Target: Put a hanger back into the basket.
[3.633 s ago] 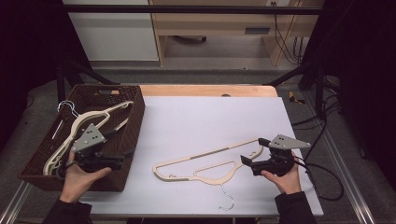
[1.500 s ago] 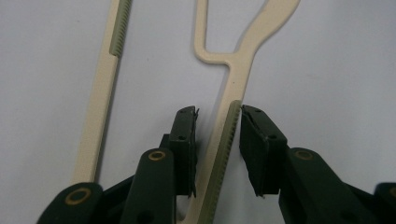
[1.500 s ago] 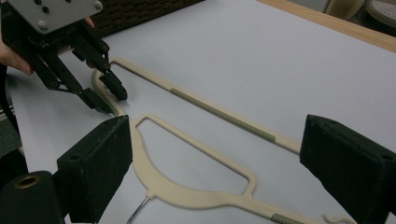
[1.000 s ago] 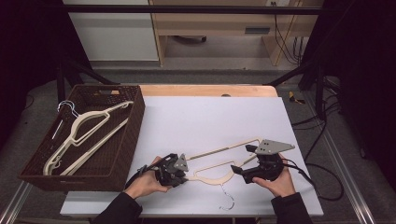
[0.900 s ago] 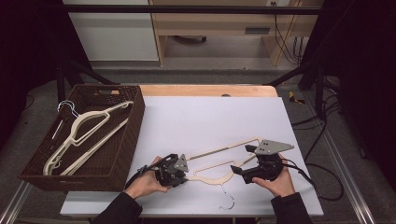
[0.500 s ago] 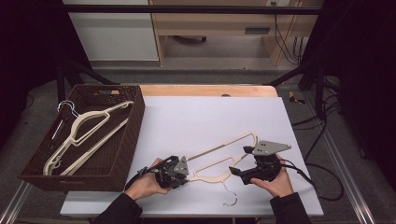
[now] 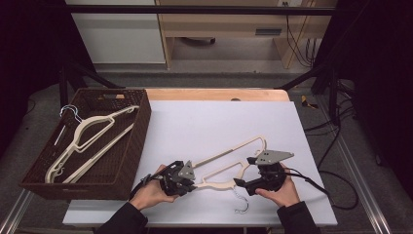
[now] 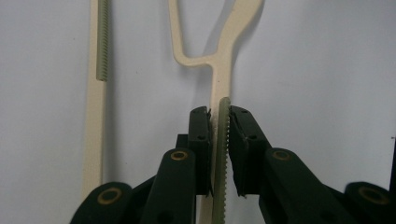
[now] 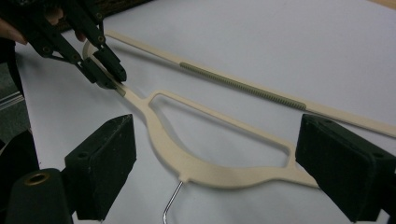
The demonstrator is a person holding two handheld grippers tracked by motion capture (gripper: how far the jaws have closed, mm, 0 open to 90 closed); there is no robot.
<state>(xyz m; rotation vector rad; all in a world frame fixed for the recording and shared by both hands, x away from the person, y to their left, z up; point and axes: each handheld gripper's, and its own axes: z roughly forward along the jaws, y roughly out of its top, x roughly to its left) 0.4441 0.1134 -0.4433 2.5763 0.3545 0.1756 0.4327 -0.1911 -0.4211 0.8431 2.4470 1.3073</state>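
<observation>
A cream plastic hanger (image 7: 221, 184) with a metal hook (image 7: 241, 202) lies on the white table near its front edge. My left gripper (image 7: 194, 181) is shut on the tip of the hanger's lower arm; in the left gripper view the pads (image 8: 201, 140) squeeze the ribbed strip (image 8: 219, 74). My right gripper (image 7: 241, 181) stands open across the hanger's neck. In the right gripper view its jaws (image 9: 215, 140) straddle the curved shoulder (image 9: 205, 170) without pressing it, and they have just been closing a little. The left gripper (image 9: 116, 84) also appears there at the upper left.
A dark wicker basket (image 7: 129, 161) stands at the table's left edge with two more cream hangers (image 7: 92, 136) inside. Cables trail from the right gripper off the table's right side. Bare white tabletop (image 7: 219, 117) stretches behind the hanger.
The left hand came from the basket to the hanger's left tip and shut on it. The hanger's far end has since swung slightly backward, and the right gripper has shifted slightly left.
</observation>
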